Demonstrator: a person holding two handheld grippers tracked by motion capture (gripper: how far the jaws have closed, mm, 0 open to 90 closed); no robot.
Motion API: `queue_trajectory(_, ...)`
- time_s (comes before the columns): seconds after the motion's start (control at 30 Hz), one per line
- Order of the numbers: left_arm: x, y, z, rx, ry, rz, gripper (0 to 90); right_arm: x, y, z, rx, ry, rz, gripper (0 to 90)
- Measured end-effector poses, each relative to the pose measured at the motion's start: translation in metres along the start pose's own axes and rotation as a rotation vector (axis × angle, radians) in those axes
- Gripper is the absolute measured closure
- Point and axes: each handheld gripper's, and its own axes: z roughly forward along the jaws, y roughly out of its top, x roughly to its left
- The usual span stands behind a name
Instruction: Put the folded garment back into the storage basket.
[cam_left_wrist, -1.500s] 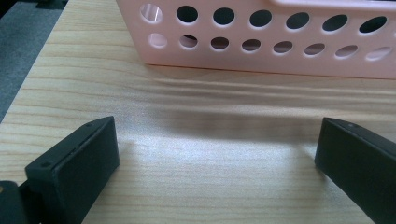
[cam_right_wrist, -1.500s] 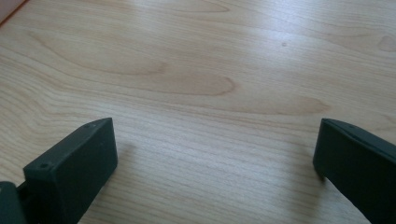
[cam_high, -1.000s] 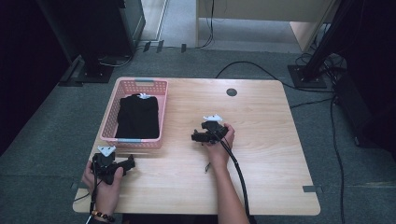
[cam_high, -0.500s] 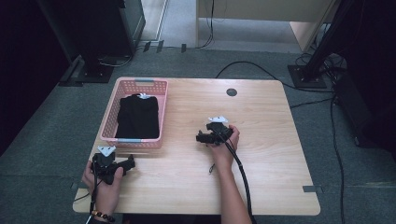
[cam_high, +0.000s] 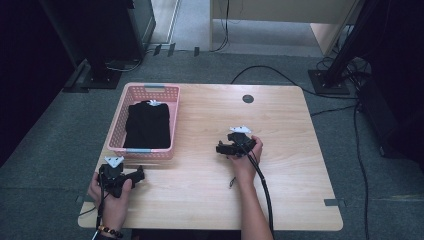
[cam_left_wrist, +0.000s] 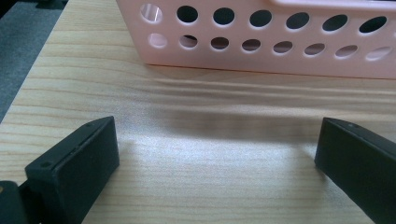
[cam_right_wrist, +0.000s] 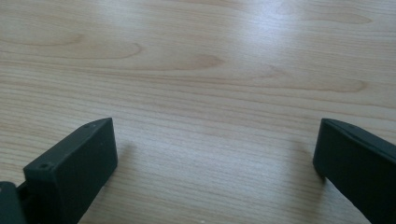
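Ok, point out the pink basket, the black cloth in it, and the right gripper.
basket (cam_high: 116, 131): high view, left rim.
cloth (cam_high: 147, 126): high view, middle of the fold.
right gripper (cam_high: 220, 148): high view, between its fingertips.

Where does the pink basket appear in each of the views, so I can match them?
High view: the pink basket sits on the table's left part, with a black cloth in it.
Left gripper view: its perforated wall runs along the top.
Right gripper view: not in this picture.
Shared landmark: the wooden tabletop.
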Motion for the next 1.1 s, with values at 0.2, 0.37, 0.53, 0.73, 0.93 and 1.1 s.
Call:
queue_trajectory(0.2,0.0,0.0,0.0,0.0,0.0,0.0,0.0,-0.007,-0.003,-0.003,0.0,-0.009,0.01,0.0)
queue_trajectory(0.37,0.0,0.0,0.0,0.0,0.0,0.0,0.0,-0.013,-0.005,-0.005,0.0,-0.016,0.017,0.0)
queue_trajectory(0.53,0.0,0.0,0.0,0.0,0.0,0.0,0.0,-0.019,-0.006,-0.007,0.0,-0.019,0.019,0.0)
queue_trajectory(0.73,0.0,0.0,0.0,0.0,0.0,0.0,0.0,-0.024,-0.008,-0.009,-0.001,-0.025,0.024,0.0)
queue_trajectory(0.93,0.0,0.0,0.0,0.0,0.0,0.0,0.0,-0.03,-0.011,-0.012,-0.001,-0.03,0.031,0.0)
queue_trajectory(1.1,0.0,0.0,0.0,0.0,0.0,0.0,0.0,-0.033,-0.013,-0.014,-0.001,-0.036,0.036,0.0)
